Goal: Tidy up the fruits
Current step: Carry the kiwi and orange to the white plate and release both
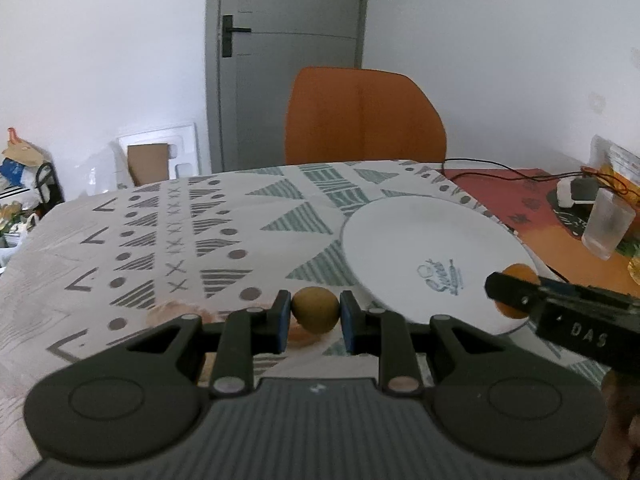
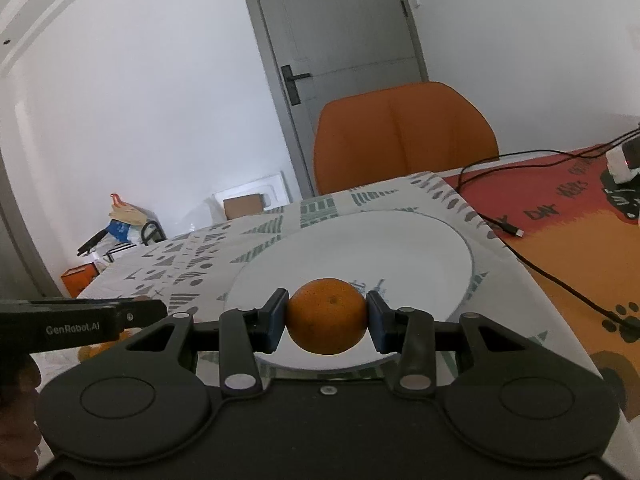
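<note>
The left gripper [image 1: 315, 312] pinches a small yellow-brown round fruit [image 1: 315, 309] between its blue pads, held above the patterned tablecloth [image 1: 180, 232]. Just to its right lies a white plate [image 1: 420, 248], and over the plate's near right edge the right gripper [image 1: 516, 292] comes in from the side with an orange fruit [image 1: 520, 273] clamped in it. An orange chair [image 1: 364, 116] stands behind the table, and a frosted cup [image 1: 608, 228] sits far right.

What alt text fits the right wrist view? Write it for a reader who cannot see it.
The right gripper clamps an orange between its blue pads, held over the near edge of a bare white plate on a patterned tablecloth. An orange chair and a grey door stand behind the table.
</note>
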`<state>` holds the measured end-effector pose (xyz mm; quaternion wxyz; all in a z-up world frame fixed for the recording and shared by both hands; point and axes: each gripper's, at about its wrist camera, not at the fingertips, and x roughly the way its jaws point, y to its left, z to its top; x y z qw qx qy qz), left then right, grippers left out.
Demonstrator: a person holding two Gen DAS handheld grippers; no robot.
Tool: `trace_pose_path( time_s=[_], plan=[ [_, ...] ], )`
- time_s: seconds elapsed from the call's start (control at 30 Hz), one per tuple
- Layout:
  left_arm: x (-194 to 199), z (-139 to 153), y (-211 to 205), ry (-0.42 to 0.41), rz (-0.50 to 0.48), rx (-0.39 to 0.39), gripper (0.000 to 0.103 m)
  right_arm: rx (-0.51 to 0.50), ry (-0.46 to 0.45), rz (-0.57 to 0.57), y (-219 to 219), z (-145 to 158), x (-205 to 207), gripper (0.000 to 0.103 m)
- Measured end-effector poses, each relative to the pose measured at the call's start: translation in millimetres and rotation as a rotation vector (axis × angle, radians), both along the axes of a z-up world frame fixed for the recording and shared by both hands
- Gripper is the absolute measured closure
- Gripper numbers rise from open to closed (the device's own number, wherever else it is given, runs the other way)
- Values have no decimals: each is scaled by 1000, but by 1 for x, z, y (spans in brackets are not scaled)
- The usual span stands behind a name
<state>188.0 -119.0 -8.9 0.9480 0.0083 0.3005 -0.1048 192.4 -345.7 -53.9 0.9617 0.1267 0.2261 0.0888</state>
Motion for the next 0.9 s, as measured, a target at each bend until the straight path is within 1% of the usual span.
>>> trace_pose_path(
  time_s=[0.13,0.2,0.33,0.6,0.83,0.9],
  plan=[
    [8,-1,-10,6,-21,2,78,-6,4,-5,-3,-1,-1,61],
    [13,0,-14,8,-28,3,78,-11,-16,-7,-5,1,-5,59],
    [21,3,-27,3,-49,6,78,-8,-36,-11,-12,4,-10,58],
    [27,7,-53,-11,-101,18,78,11,-34,-28,-26,3,-15,58],
    [27,13,-62,-26,-117,20,78,25,-30,-55,-34,1,-17,58],
    [26,16,-61,-42,-110,18,76,27,-30,-55,-33,1,-17,54]
  ],
)
